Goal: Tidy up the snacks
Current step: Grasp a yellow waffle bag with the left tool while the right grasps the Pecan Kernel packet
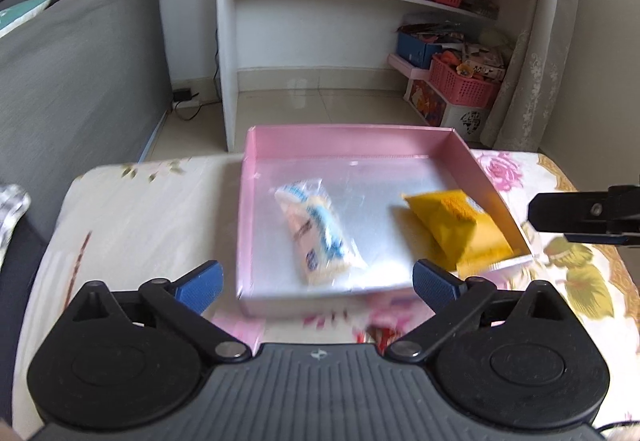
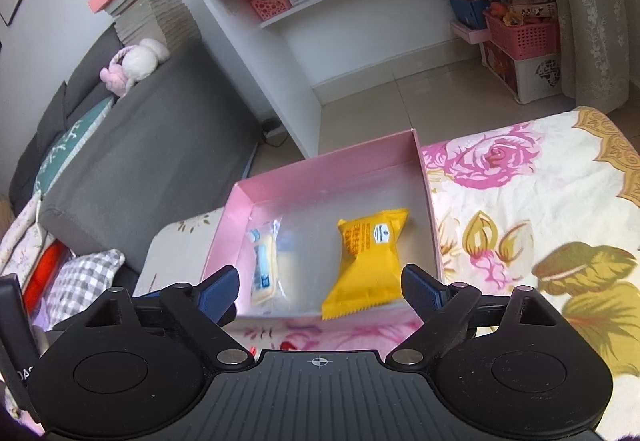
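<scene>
A shallow pink box (image 1: 344, 139) (image 2: 320, 171) sits on the flowered table. Inside lie a clear white-and-blue snack packet (image 1: 316, 231) (image 2: 264, 261) at the left and a yellow snack packet (image 1: 452, 225) (image 2: 370, 263) at the right. My left gripper (image 1: 318, 281) is open and empty, just in front of the box's near wall. My right gripper (image 2: 320, 287) is open and empty, above the box's near edge, with the yellow packet between its fingers' line. The right gripper also shows from the side in the left wrist view (image 1: 584, 217), to the right of the box.
The table has a flowered cloth (image 2: 520, 225) (image 1: 140, 225). A grey sofa (image 1: 72, 81) (image 2: 140, 145) stands at the left. A white shelf unit (image 1: 360, 21) and pink baskets (image 1: 464, 85) stand on the floor beyond the table.
</scene>
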Demonstrator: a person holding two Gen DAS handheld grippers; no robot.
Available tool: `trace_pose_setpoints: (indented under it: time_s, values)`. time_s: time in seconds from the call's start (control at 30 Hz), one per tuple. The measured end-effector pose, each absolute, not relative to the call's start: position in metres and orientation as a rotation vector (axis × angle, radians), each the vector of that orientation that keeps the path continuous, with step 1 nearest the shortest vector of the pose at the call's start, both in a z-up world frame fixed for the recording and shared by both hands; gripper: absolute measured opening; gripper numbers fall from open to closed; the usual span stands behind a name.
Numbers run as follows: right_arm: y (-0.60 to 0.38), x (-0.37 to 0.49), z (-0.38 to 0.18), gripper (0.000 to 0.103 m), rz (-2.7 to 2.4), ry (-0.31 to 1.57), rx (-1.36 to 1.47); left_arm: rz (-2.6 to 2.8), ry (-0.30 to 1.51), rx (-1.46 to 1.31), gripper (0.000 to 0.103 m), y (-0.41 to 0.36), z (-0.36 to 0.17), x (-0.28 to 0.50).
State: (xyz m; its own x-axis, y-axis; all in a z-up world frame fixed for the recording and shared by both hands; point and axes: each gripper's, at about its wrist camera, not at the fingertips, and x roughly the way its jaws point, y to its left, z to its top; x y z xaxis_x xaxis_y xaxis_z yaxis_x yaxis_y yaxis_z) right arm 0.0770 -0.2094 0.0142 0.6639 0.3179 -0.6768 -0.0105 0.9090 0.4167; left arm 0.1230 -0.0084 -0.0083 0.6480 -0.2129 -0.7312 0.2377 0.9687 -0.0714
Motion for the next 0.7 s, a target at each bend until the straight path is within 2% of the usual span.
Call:
trace_pose_setpoints:
  time_s: [0.3, 0.7]
  values:
    - [-0.203, 0.041, 0.010, 0.091, 0.148, 0.898, 0.387, -0.267, 0.907, -0.019, 0.103, 0.001, -0.012, 0.092]
    - [-0.207, 0.009, -0.021, 0.091, 0.177, 0.816, 0.202, -0.448, 0.823, 0.031, 0.102, 0.000, -0.031, 0.075]
